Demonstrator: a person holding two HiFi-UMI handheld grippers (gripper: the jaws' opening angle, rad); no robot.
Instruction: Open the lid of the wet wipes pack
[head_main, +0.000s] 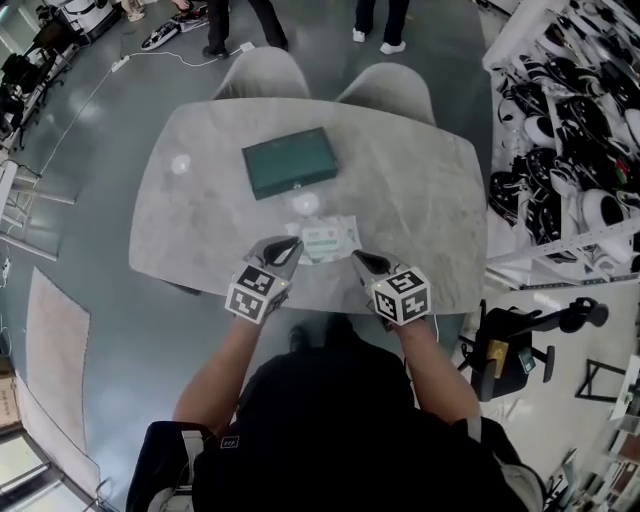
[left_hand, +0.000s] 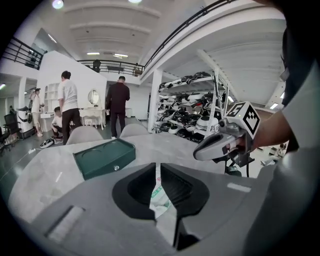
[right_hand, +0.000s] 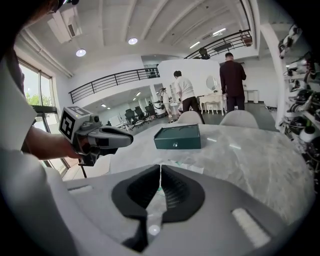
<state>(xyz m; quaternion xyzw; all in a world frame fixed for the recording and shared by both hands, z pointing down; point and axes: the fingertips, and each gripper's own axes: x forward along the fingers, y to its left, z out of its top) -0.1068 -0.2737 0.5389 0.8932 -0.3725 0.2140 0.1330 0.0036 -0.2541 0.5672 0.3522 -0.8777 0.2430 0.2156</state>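
Your left claw (left_hand: 158, 175) view: the claw's own body hides most of the wet wipes pack (left_hand: 160, 199). Only a narrow strip of it shows through the slit between the jaws. Your right claw (right_hand: 160, 175) view gives the same result. In the head view the pack is too small to tell open from closed. The marking on the green box (head_main: 291, 162) is unreadable. The bench (head_main: 420, 200) hides the lower parts of the chairs (head_main: 262, 72).

Dark green box (head_main: 290, 162); white-green wipes pack (head_main: 330, 238); grey marbled table (head_main: 420, 200)
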